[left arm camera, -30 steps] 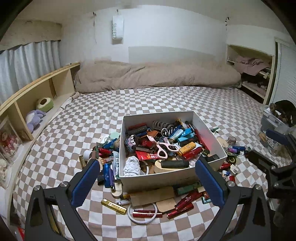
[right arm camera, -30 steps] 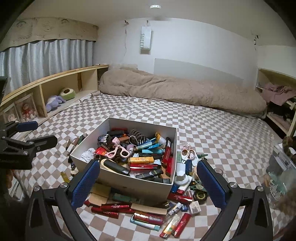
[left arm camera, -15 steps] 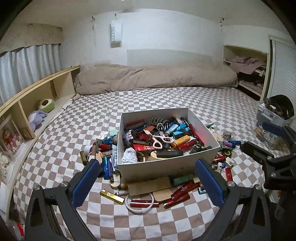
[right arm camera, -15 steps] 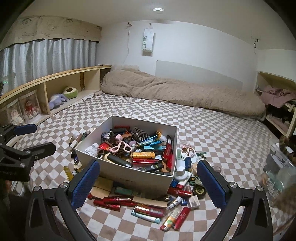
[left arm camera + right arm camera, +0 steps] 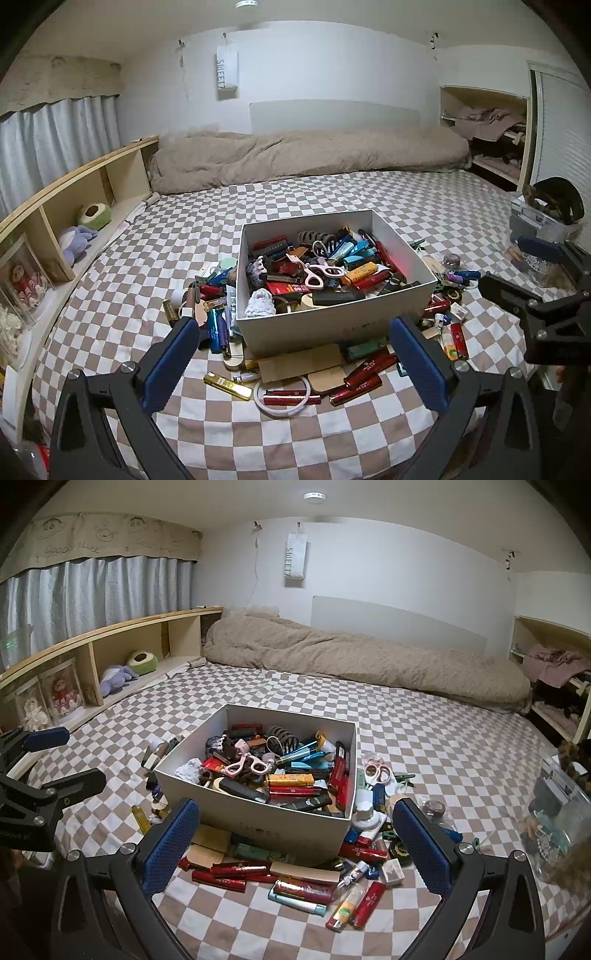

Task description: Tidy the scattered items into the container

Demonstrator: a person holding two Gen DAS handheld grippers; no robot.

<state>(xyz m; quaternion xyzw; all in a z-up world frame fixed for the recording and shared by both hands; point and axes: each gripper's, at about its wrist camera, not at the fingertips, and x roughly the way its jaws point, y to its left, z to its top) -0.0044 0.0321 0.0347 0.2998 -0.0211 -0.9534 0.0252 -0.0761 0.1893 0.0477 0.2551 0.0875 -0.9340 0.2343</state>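
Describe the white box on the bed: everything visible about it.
The white box is an open, lidless rectangular container that looks like cardboard, with plain walls and faint lettering on its near side. It sits upright on the checkered bedspread, piled nearly to the rim with small items, among them pink scissors. More clutter lies against its near, left and right sides. Neither gripper touches it.
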